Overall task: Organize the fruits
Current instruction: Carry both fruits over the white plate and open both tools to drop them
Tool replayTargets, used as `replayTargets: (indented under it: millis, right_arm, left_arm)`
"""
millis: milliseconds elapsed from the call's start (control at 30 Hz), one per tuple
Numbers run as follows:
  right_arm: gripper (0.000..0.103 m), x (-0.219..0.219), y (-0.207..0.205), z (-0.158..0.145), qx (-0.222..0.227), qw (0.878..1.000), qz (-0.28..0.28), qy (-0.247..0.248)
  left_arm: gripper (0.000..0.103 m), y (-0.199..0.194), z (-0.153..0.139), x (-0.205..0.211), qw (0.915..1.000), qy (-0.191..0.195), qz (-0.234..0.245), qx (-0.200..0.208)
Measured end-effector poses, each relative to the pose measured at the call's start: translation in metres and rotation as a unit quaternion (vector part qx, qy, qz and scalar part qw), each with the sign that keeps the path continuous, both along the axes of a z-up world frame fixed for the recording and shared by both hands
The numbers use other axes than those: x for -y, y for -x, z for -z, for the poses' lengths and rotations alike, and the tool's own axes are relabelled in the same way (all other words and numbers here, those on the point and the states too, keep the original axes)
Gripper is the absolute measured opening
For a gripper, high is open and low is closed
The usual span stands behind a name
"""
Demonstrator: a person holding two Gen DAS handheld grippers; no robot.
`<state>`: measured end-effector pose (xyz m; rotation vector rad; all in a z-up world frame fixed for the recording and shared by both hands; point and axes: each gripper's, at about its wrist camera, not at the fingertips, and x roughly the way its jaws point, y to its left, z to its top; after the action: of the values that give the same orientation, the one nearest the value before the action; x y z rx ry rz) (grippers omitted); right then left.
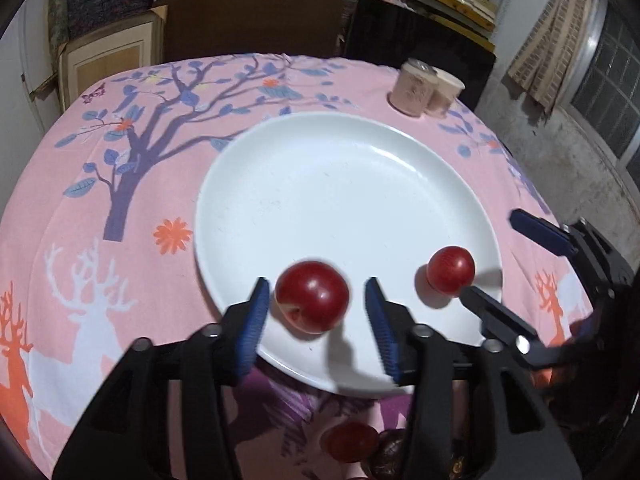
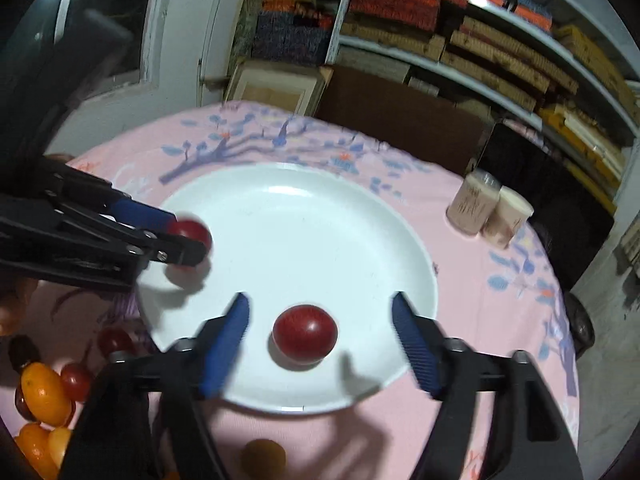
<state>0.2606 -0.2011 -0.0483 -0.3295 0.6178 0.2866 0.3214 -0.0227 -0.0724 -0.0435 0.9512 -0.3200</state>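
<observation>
Your table's got a pink cloth with a tree and deer print, and a big white plate sits in the middle of it. Behind the plate, toward the far right edge, two pinkish cups stand touching each other. Your left gripper hangs over the plate's near rim with its fingers spread wide, and a red plum sits between them, blurred, with a gap on both sides so nothing's clamped. Your right gripper is spread wide too, over the near part of the plate, with a second plum lying on the plate between the fingers, clear of both pads. From the left camera that same plum shows near the plate's right rim, just beside one right finger. Off the plate on the near left, the right camera catches a loose pile of orange, red and dark little fruits on the cloth, plus one yellowish fruit just below the plate's near rim.
</observation>
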Motion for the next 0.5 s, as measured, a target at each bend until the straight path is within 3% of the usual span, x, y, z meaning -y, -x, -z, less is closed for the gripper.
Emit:
replayTargets:
  millis: [100,233,267,500]
  right_arm:
    - [0.077,0.008,0.016,-0.013,0.005,1.000,0.002,-0.030]
    - [0.077,0.029,0.058,-0.021,-0.003,0.998,0.013,-0.060]
    - [0.078,0.036,0.068,-0.020,-0.008,0.998,0.018,-0.065]
    - [0.085,0.087,0.137,0.000,-0.043,0.989,0.081,-0.112]
  left_arm:
    - [0.072,0.022,-0.015,-0.010,0.9994,0.014,-0.005,0.033]
    - [0.074,0.073,-0.028,-0.019,0.9983,0.019,0.020,0.051]
    - [0.082,0.089,-0.027,-0.021,0.9982,0.008,0.026,0.053]
    - [0.084,0.175,0.000,-0.047,0.9972,-0.041,0.044,0.044]
